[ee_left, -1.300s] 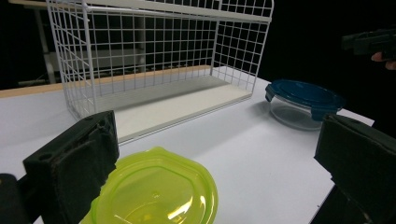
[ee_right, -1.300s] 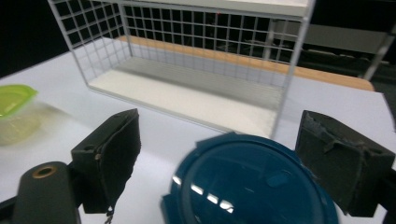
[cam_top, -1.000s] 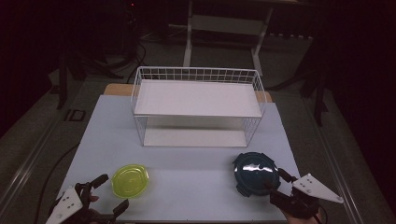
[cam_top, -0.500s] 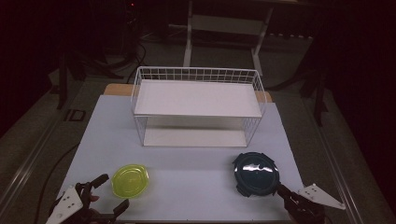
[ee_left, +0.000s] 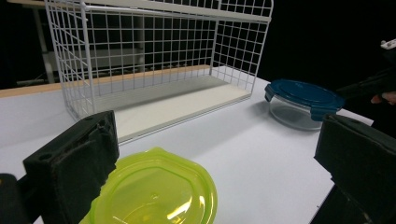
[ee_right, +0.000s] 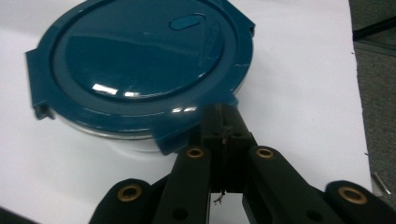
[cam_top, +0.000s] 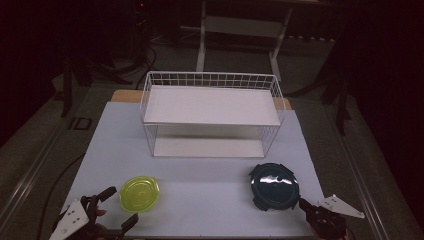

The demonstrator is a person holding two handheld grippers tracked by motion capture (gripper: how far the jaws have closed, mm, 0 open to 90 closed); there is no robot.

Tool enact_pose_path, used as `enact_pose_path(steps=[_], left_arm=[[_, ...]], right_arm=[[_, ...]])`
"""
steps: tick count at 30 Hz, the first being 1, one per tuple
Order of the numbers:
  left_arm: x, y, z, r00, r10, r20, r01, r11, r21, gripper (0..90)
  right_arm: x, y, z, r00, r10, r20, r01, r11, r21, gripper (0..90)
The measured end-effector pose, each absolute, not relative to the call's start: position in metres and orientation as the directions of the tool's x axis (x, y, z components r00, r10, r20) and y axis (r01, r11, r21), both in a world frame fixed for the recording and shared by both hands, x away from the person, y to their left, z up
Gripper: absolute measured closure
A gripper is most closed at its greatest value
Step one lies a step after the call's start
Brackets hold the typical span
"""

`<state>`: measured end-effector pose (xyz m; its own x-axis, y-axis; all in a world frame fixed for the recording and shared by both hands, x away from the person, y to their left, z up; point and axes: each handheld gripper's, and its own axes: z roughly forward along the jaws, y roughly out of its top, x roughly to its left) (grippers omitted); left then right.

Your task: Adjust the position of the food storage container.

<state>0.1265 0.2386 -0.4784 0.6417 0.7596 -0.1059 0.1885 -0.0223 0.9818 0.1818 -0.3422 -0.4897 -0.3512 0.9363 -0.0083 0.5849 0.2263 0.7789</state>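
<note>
A round glass container with a dark blue clip lid point(cam_top: 274, 186) point(ee_right: 140, 60) sits at the front right of the white table. My right gripper point(cam_top: 304, 202) point(ee_right: 225, 116) is shut, its joined tips touching the lid's near rim beside a clip tab; nothing shows pinched between them. It also appears far right in the left gripper view as the right gripper point(ee_left: 369, 86), behind the blue-lidded container point(ee_left: 301, 95). A yellow-green lid point(cam_top: 140, 193) point(ee_left: 154, 191) lies at the front left. My left gripper point(cam_top: 121, 205) point(ee_left: 215, 163) stands open, its jaws wide on either side of that lid without touching it.
A white wire rack point(cam_top: 210, 105) point(ee_left: 154, 56) with two shelves stands at the middle back of the table point(cam_top: 210, 175). A dark floor with stands and cables lies beyond, and the table's edge drops off close to the right gripper.
My right gripper has dropped lower and drawn back toward the front right corner, away from over the blue lid, and its jaws have come together. The left gripper has stayed put.
</note>
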Motion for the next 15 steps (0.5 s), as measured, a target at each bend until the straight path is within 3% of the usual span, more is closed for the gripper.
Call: enact_pose_path(steps=[15], left_arm=[[0.126, 0.239, -0.479, 0.642, 0.759, -0.105, 0.19, -0.025, 0.982, 0.0]], right_arm=[[0.203, -0.351, -0.498, -0.347, 0.937, -0.046, 0.599, 0.259, 0.758, 90.0]])
